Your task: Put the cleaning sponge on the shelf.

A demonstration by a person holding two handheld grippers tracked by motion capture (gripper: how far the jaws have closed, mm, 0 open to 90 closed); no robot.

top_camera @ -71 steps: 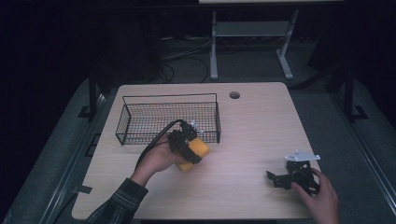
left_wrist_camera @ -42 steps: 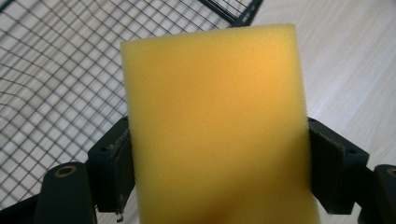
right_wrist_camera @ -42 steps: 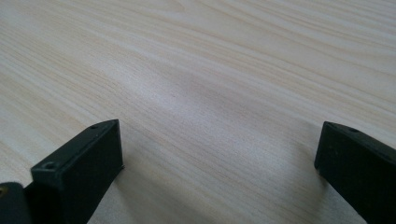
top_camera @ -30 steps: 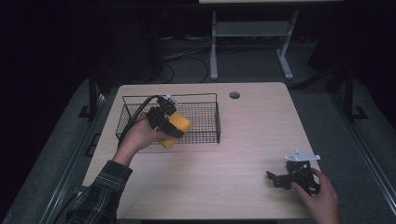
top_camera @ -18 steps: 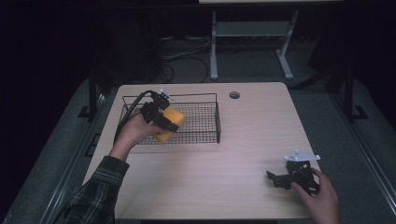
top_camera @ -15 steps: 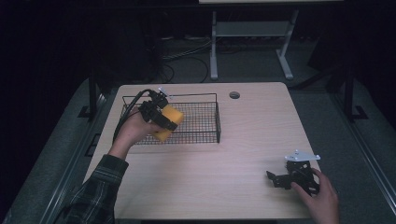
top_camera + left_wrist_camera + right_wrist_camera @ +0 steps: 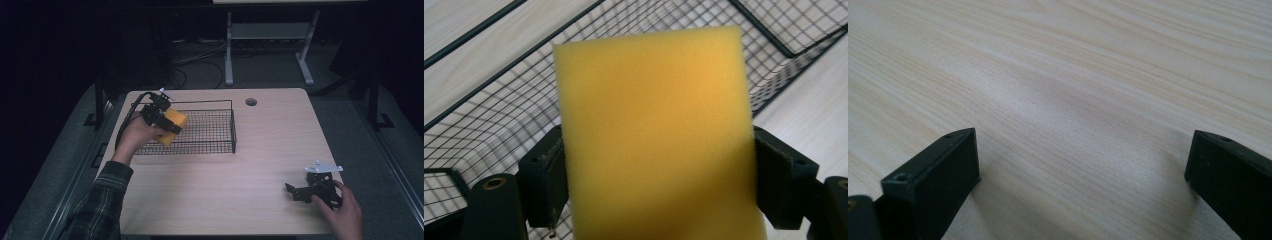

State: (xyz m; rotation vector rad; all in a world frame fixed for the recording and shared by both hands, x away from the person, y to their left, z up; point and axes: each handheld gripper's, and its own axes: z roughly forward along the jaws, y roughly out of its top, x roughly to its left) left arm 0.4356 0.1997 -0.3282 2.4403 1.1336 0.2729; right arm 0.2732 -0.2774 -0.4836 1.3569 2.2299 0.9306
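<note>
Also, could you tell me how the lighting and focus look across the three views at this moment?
High view: the table is evenly lit, the surroundings nearly black. Left gripper view: the yellow sponge is bright on top and shaded lower down, and the wire basket bows as from a wide lens. Right gripper view: soft shadows beside the fingers, with the far wood grain blurred.

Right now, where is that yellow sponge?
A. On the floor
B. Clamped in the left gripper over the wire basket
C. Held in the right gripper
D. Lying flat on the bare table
B: the left gripper is shut on the yellow sponge above the wire basket.
</note>
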